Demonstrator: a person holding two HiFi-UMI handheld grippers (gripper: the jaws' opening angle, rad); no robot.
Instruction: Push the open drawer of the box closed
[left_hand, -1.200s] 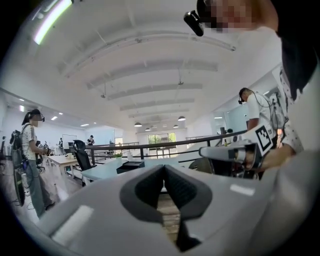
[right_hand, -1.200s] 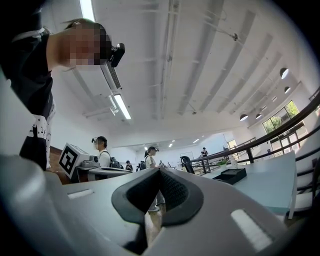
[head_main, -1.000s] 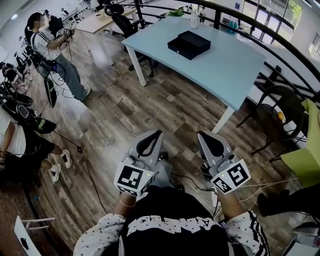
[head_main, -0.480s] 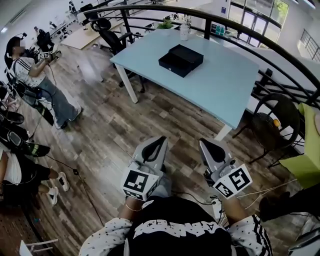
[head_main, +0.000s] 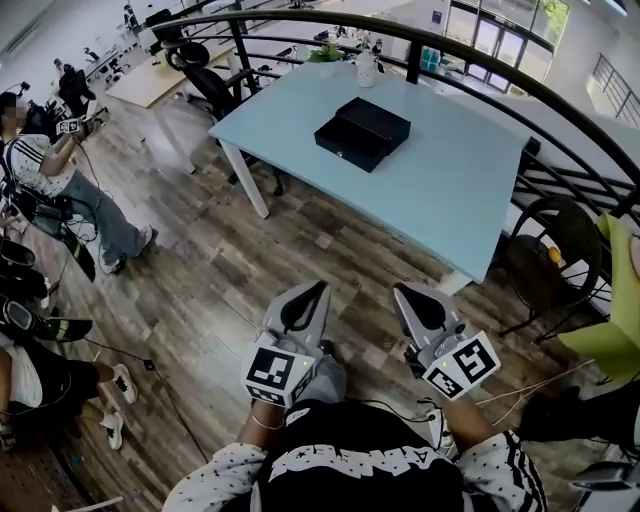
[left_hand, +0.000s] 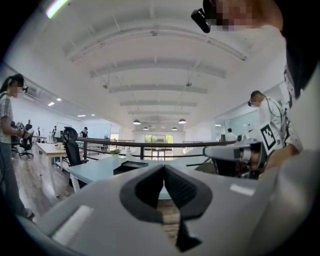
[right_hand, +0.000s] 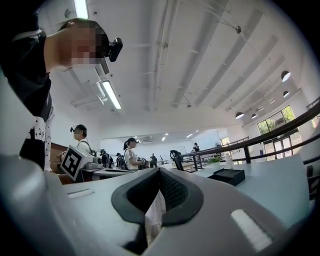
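A black box lies on the light blue table, far ahead of me; its lower drawer part sticks out toward the left front. Both grippers are held low near my body, over the wooden floor and well short of the table. My left gripper is shut with nothing in it, and so is my right gripper. In the left gripper view the box shows just beyond the closed left gripper. The right gripper view has the box to the right of the closed right gripper.
A curved black railing runs behind the table. A black office chair stands at the table's far left, and a round black chair at its right. A bottle stands on the table's far edge. People stand at left.
The table and box have shifted in the head view as I move nearer. The person at left has slid toward the picture's edge. Both grippers stay shut near my body.
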